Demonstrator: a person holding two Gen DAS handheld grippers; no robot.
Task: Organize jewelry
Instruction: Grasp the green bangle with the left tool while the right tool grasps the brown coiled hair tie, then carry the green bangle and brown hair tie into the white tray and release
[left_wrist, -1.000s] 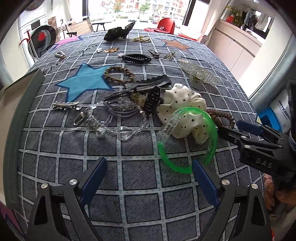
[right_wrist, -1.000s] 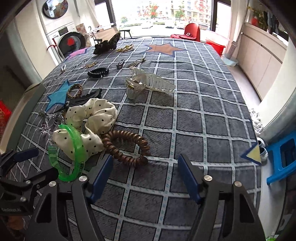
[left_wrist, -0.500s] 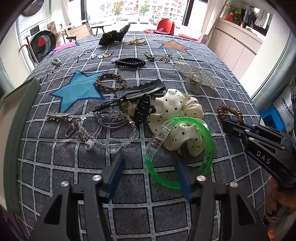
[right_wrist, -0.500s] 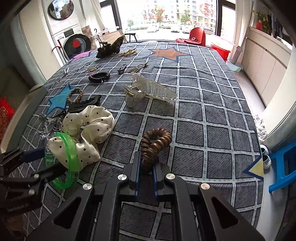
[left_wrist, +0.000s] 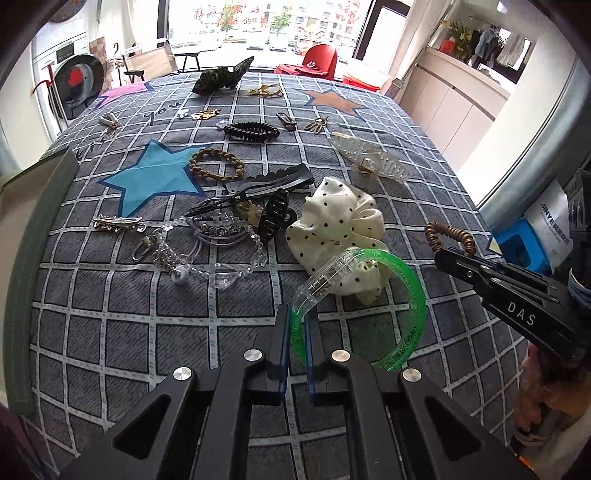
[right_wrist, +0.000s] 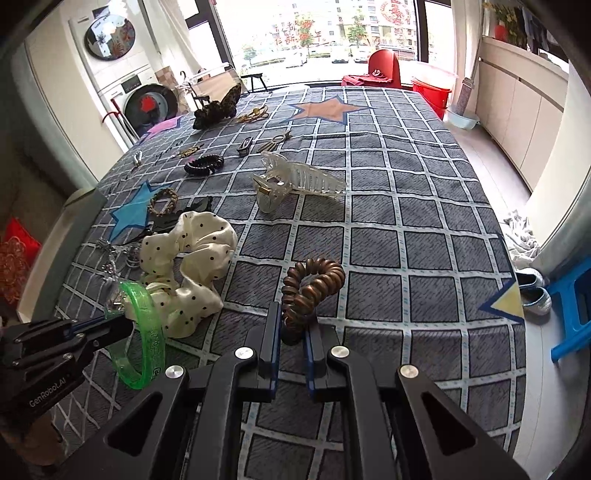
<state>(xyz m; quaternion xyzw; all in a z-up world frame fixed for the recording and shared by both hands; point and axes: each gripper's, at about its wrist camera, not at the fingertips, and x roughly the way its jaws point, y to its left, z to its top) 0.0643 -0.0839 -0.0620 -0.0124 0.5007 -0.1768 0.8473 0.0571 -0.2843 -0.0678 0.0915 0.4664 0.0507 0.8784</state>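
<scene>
My left gripper (left_wrist: 296, 325) is shut on the rim of a green translucent bangle (left_wrist: 406, 317), which tilts up off the cloth; it also shows in the right wrist view (right_wrist: 147, 332). My right gripper (right_wrist: 291, 325) is shut on a brown spiral hair tie (right_wrist: 310, 284) and holds it above the cloth; it appears at the right of the left wrist view (left_wrist: 448, 236). A cream polka-dot scrunchie (left_wrist: 340, 229) lies beside the bangle.
The grey checked cloth (left_wrist: 147, 332) carries a clear claw clip (right_wrist: 295, 181), a black clip (left_wrist: 273, 214), a bead chain (left_wrist: 207, 258), a braided bracelet (left_wrist: 216, 168), a black spiral tie (left_wrist: 251, 131) and several small pieces at the back. A grey-edged tray (left_wrist: 40, 229) lies left.
Both grippers have shut: the left closed on the green bangle and lifted its edge, the right closed on the brown spiral tie and raised it off the cloth.
</scene>
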